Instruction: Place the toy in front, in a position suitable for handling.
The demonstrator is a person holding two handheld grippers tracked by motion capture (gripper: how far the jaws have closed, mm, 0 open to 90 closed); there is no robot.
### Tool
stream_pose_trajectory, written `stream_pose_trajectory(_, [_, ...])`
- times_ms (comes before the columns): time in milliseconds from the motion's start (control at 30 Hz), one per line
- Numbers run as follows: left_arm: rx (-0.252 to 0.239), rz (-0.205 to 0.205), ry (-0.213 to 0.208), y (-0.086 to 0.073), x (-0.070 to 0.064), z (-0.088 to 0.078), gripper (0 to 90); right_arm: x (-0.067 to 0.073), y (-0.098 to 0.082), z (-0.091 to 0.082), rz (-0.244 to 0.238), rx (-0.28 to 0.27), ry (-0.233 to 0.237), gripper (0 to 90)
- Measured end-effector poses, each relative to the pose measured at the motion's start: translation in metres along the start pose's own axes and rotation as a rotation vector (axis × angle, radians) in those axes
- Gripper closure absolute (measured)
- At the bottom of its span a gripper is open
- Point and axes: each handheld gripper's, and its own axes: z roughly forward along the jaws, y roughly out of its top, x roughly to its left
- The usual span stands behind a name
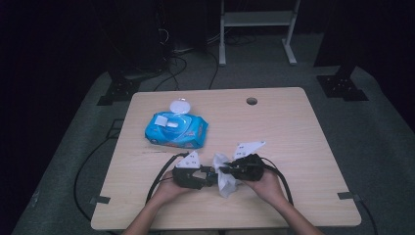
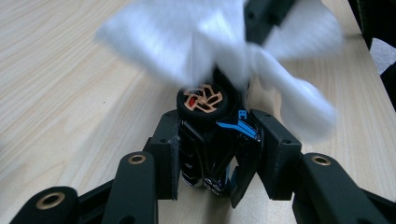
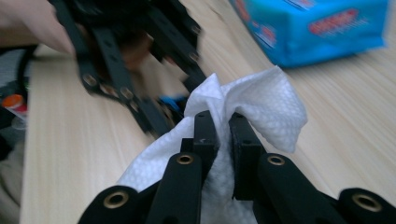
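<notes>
My left gripper is shut on a small black toy car with blue trim and an orange wheel hub. Its nose points away from the camera. In the high view this gripper lies near the table's front edge, facing right. My right gripper is shut on a crumpled white wipe, which sits pinched between both pads. The wipe, blurred, drapes over the car's front. In the high view the right gripper faces left, with the wipe hanging between the two grippers.
A blue pack of wet wipes with its white lid flipped open lies at the left middle of the wooden table. It is also seen as the pack beyond the wipe. A round cable hole sits near the far edge.
</notes>
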Motion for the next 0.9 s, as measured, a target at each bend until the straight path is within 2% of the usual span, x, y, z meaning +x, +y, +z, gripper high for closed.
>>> stream_pose_trajectory(33, [0.0,0.0,0.0,0.0,0.0,0.0,55.9,0.0,0.0,0.0,0.0,0.0,0.0,82.8])
stream_pose_trajectory(100, [-0.001,0.001,0.0,0.0,0.0,0.0,55.9,0.007,0.01,0.013,-0.018,-0.004,0.032,82.8])
stream_pose_trajectory(233, [0.002,0.003,-0.001,0.0,0.0,-0.001,56.1,0.009,0.015,0.016,-0.025,0.002,0.032,82.7])
stream_pose_trajectory(400, [0.001,0.007,-0.001,0.0,0.0,-0.001,56.1,-0.004,0.004,0.0,-0.003,0.008,-0.015,82.7])
stream_pose_trajectory(433, [0.001,0.007,-0.001,0.0,0.0,-0.001,56.1,-0.01,-0.005,-0.011,0.016,0.008,-0.036,82.6])
stream_pose_trajectory(567, [0.001,0.013,0.005,0.0,0.001,-0.001,56.3,-0.023,-0.022,-0.035,0.071,-0.009,-0.06,82.5])
stream_pose_trajectory(600, [-0.002,0.007,0.005,0.0,0.001,-0.001,56.2,-0.025,-0.026,-0.04,0.074,-0.002,-0.081,82.5])
stream_pose_trajectory(733, [-0.015,-0.012,0.007,0.0,0.004,-0.003,56.8,-0.031,-0.036,-0.052,0.099,-0.006,-0.099,82.5])
stream_pose_trajectory(900, [-0.015,-0.013,0.009,0.0,0.004,-0.003,56.8,-0.028,-0.033,-0.049,0.083,-0.002,-0.1,82.7])
